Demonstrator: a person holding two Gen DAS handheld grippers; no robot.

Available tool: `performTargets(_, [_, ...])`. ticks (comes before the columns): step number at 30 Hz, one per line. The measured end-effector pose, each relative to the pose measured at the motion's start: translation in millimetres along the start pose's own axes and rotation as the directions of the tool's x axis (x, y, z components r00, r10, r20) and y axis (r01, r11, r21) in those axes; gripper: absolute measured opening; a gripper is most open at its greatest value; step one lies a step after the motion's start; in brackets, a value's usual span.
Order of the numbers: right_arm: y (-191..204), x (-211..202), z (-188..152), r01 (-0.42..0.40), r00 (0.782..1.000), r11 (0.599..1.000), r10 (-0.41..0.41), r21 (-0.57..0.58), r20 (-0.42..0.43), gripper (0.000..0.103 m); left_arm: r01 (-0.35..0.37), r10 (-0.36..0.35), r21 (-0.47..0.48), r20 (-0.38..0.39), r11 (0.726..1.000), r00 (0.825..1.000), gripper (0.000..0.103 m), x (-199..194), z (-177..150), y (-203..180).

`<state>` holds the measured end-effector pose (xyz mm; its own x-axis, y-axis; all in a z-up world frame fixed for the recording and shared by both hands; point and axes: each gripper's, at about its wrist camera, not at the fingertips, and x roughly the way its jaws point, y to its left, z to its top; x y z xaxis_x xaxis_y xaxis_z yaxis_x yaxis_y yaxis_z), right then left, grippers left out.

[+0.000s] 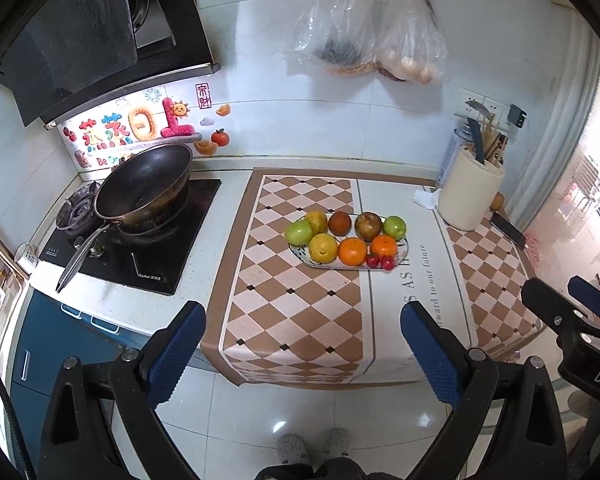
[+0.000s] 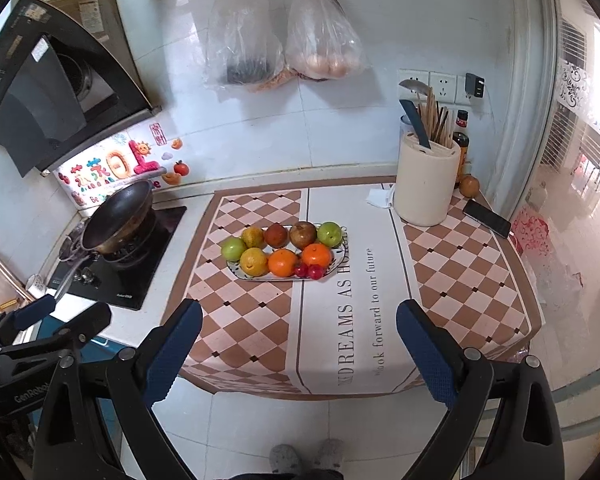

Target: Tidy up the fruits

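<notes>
Plate (image 2: 236, 271) count: 2 green apples (image 2: 233, 248), 2 oranges (image 2: 283, 262), 2 yellow citrus (image 2: 253, 261), 2 brown fruits (image 2: 276, 235), 2 cherries (image 2: 315, 272).

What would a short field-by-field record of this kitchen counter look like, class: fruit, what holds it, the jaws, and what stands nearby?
plate: oval plate on the checked mat
fruit: two green apples, two oranges, two yellow fruits, two brown fruits, small red fruits, all on the plate
left gripper: jaws open, empty, short of the counter
right gripper: jaws open, empty
nearby: wok on the stove, utensil holder, phone
</notes>
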<state>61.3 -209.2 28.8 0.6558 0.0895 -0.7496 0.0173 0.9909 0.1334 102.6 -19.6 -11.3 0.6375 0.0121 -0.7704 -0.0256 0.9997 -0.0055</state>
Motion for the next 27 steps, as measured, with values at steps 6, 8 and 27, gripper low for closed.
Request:
performTargets(6, [-1.9,35.0,11.1,0.020,0.999,1.000,-0.020,-0.005,-0.026,0.100,-0.016,0.016,-0.008,-0.035,1.000,0.999,0.100,30.2,10.8,1.7])
performTargets(8, [-2.0,38.8,13.0,0.024,0.999,1.000,-0.024,-0.005,-0.026,0.100,-0.020,0.020,-0.008,-0.054,1.000,0.998,0.101,41.8,14.1,1.4])
performTargets(27, [-1.8,121.6,25.0,0.084,0.990,0.996,-0.086,-0.023,-0.110,0.100,-0.056,0.058,0.017,-0.119,0.998,0.991,0.100,103.5,25.4,-5.3])
